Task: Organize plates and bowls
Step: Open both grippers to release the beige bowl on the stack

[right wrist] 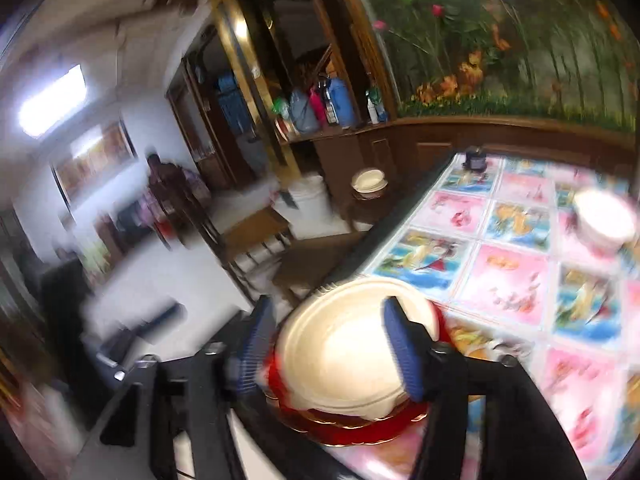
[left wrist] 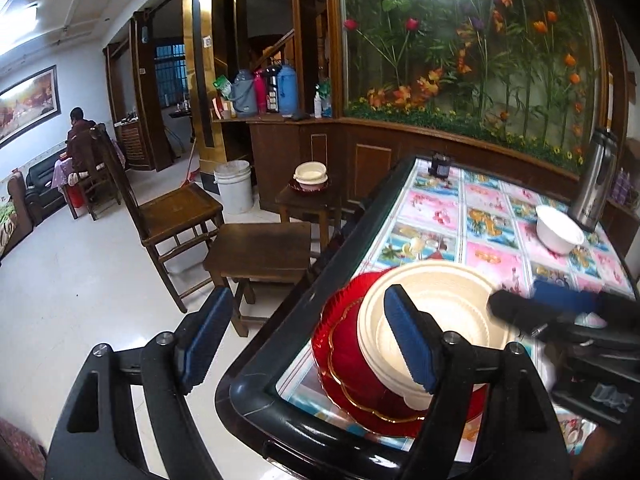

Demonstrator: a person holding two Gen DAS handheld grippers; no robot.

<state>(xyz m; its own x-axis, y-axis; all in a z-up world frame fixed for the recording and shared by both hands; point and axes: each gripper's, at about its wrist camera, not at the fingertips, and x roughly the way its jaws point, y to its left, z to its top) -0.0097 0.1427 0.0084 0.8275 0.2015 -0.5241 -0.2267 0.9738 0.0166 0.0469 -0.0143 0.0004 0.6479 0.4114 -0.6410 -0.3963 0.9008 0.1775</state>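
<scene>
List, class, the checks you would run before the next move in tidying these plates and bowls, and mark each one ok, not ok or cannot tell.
1. Left gripper free of any dish: ok, fingers apart, nothing between them.
2. Right gripper let go: ok, fingers clear of the stack.
3. Cream plates sit on the red plates: ok.
4. Stack safely in from the table edge: not ok, close to the corner.
5. White bowl gathered: not ok, apart beside the steel flask.
6. Stack level: cannot tell.
</scene>
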